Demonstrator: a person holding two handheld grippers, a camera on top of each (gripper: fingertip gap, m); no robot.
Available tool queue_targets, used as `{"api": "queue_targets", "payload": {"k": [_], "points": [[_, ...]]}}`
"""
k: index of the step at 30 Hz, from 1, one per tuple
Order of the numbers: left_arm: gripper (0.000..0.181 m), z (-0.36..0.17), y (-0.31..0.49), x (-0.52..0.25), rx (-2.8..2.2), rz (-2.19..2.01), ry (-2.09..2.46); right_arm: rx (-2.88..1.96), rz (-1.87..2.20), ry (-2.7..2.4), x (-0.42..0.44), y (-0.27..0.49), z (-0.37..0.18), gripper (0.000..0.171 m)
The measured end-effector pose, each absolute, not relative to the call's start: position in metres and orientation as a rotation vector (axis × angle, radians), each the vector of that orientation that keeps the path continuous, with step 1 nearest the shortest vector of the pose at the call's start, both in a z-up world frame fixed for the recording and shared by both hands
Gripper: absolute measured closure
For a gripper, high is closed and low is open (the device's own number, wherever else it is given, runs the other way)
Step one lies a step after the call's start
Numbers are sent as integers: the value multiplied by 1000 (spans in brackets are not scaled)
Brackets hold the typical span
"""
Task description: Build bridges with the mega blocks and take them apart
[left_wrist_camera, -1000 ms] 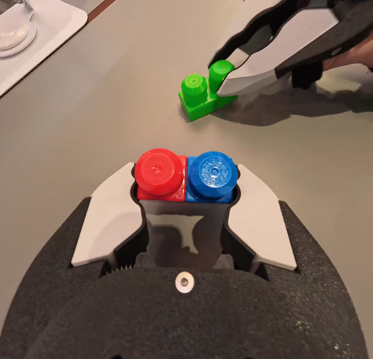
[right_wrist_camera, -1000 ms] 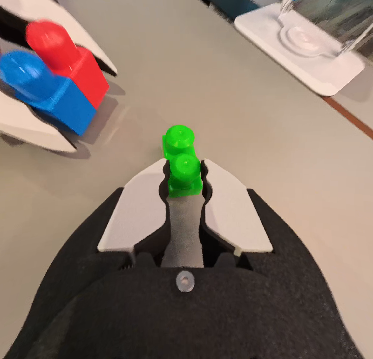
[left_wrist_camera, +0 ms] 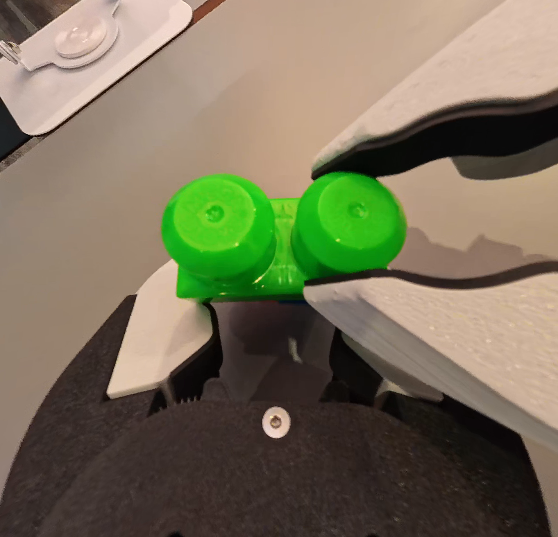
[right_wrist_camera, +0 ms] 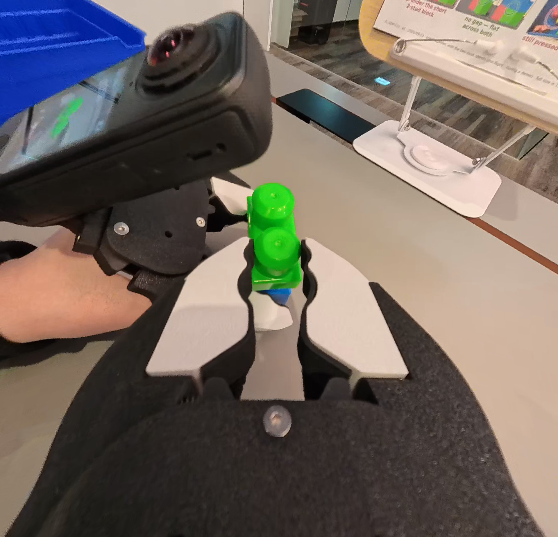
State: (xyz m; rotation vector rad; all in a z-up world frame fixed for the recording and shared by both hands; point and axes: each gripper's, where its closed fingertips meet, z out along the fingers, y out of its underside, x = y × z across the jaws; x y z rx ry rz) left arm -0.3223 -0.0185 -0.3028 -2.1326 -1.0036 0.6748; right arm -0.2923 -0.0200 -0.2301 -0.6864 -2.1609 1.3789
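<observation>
Grey worktop [right_wrist_camera: 407, 296] lies well below both grippers, and nothing here rests on it, so the largest risk is a drop: the stack is being joined in mid-air, and if either grip slackens while the pieces are pressed together, the blocks would fall to that surface. The right gripper [right_wrist_camera: 276, 261] is closed narrowly on the green block [right_wrist_camera: 274, 248], its pads pinching the stud nearest its own body; that hold is on a rounded stud and not on the flat base, so I judge a hard downward push could let the block twist or slip out. The left gripper [left_wrist_camera: 256, 296] sits underneath, and most of what it grasps is hidden by the green block; only a sliver of a blue block [right_wrist_camera: 279, 296] shows directly under the green one, between the right gripper's fingers, so the left looks clamped on the lower pieces but I cannot tell for certain. The green block's two studs point upward toward the cameras; its long axis runs straight ahead from the right gripper and crosswise in front of the left. Whether it is fully seated on the piece below cannot be seen, and a skewed press would leave it tilted.
</observation>
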Motion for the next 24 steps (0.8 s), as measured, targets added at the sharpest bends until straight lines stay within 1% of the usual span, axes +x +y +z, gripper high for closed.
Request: {"api": "queue_targets", "payload": {"k": [1, 3, 6, 8, 9, 10, 13, 14, 16, 18, 19, 21, 22, 24], "points": [[94, -303, -19, -322, -2130, 675, -1004, -680, 1378, -2164, -292, -21, -231, 142], [94, -303, -20, -322, -2128, 673, -999, -662, 1388, -2173, -290, -22, -231, 141], [93, -298, -18, -320, -2109, 679, -966, -699, 1499, -2165, -288, -21, -223, 125], [92, -294, -18, -318, -2105, 698, -931, -741, 1586, -2139, -289, -12, -214, 120], [92, -292, -17, -316, -2101, 696, -908, -770, 1633, -2129, -290, -5, -210, 119], [92, -291, -17, -314, -2096, 698, -897, -789, 1699, -2128, -291, -1, -207, 121], [92, -281, -14, -311, -2049, 698, -839, -897, 1918, -2198, -290, 7, -209, 116], [92, -278, -14, -309, -2038, 698, -826, -944, 2012, -2236, -289, 9, -211, 111], [92, -269, -9, -303, -2017, 698, -759, -1047, 2302, -2348, -277, 7, -211, 88], [92, -261, -7, -297, -2014, 716, -703, -1142, 2594, -2423, -265, 7, -204, 76], [92, -257, -3, -293, -2004, 714, -659, -1182, 2637, -2447, -263, 5, -205, 70], [92, -254, -2, -291, -2019, 736, -639, -1225, 2530, -2586, -256, -3, -219, 47], [92, -254, -1, -290, -2027, 742, -624, -1230, 2478, -2667, -250, -9, -224, 41], [92, -257, 2, -289, -2052, 745, -603, -1245, 2449, -2750, -243, -18, -227, 42]]}}
